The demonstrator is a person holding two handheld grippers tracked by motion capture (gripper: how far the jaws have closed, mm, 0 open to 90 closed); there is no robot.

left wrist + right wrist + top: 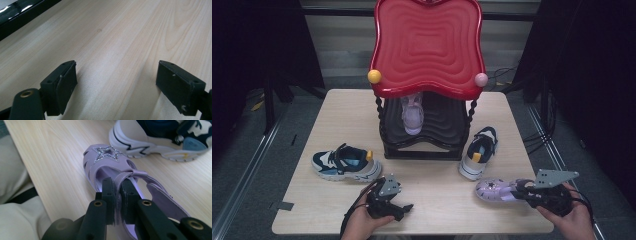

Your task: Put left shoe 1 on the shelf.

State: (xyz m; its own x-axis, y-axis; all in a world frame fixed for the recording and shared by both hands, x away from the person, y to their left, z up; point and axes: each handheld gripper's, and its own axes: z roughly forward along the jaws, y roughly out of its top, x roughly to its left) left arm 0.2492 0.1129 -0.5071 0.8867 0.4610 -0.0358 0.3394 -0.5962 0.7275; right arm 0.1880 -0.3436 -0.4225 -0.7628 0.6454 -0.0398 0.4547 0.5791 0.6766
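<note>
Risk: thin strap could slip | right gripper point(117, 195) clenched on strap of lilac star-studded sandal point(112, 167) at table's point(437, 200) near right edge, beside navy-white sneaker point(160, 137) | left gripper point(116, 85) released, holding nothing.

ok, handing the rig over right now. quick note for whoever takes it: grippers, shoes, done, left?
Right gripper: shut on the purple sandal by its strap, near the table's front right edge.
Left gripper: open, nothing between the jaws, low over bare table at front centre.
Rack: the matching purple sandal already stands on the lower black shelf.
On the table: one navy sneaker left of the rack, the other navy sneaker at its right front.
Left, probably: shelve the held sandal beside its mate, then the sneakers.
</note>
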